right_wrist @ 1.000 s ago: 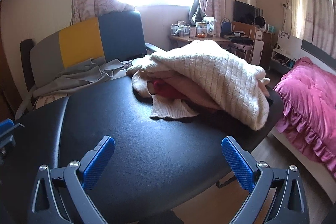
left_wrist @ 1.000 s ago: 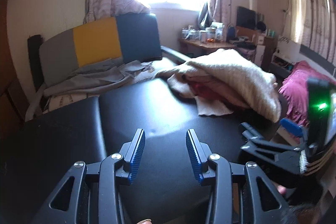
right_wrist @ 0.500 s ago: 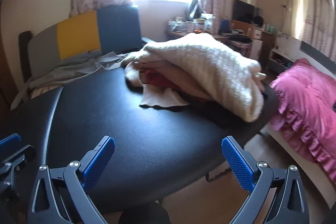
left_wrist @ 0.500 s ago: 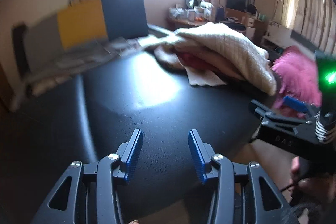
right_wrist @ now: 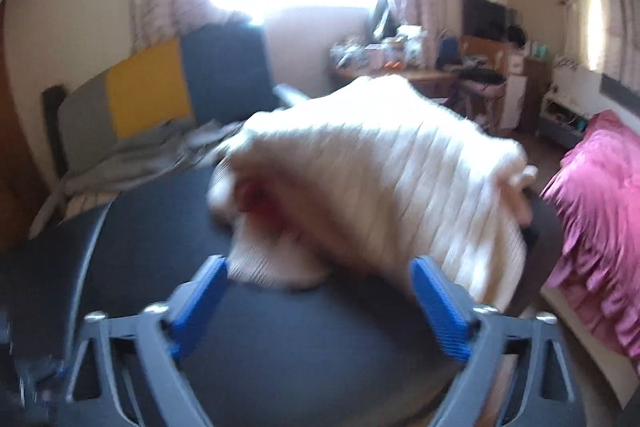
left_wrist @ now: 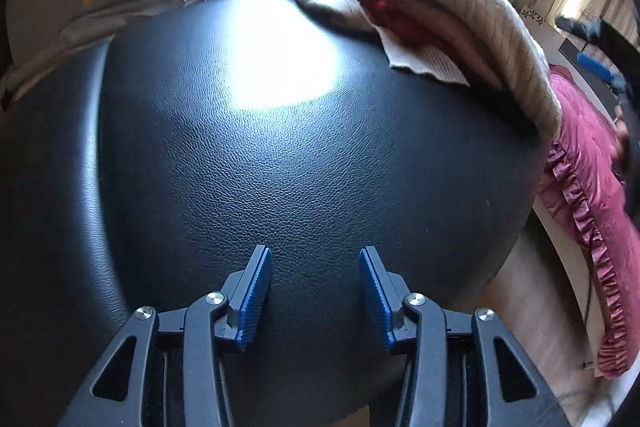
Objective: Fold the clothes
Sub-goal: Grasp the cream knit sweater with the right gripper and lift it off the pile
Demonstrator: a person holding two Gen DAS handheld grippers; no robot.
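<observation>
My right gripper (right_wrist: 320, 287), jaws wide and empty, should take the cream sweater (right_wrist: 380, 163) by its near hem; my left gripper (left_wrist: 316, 283) waits half-open, empty.

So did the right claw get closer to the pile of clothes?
Yes. The right claw has moved forward; the clothes pile now looms right at its tips.

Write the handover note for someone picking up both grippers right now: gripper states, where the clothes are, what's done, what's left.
Left gripper: open, empty, pointing down at the bare black table.
Right gripper: open wide, empty, its fingertips near the front edge of the clothes pile; the view is blurred, so contact is unclear.
Clothes: cream knit sweater on top, a red garment under it, heaped at the table's far right side.
Done: nothing folded.
Left: pull one garment onto the bare table, spread, fold, repeat.
</observation>
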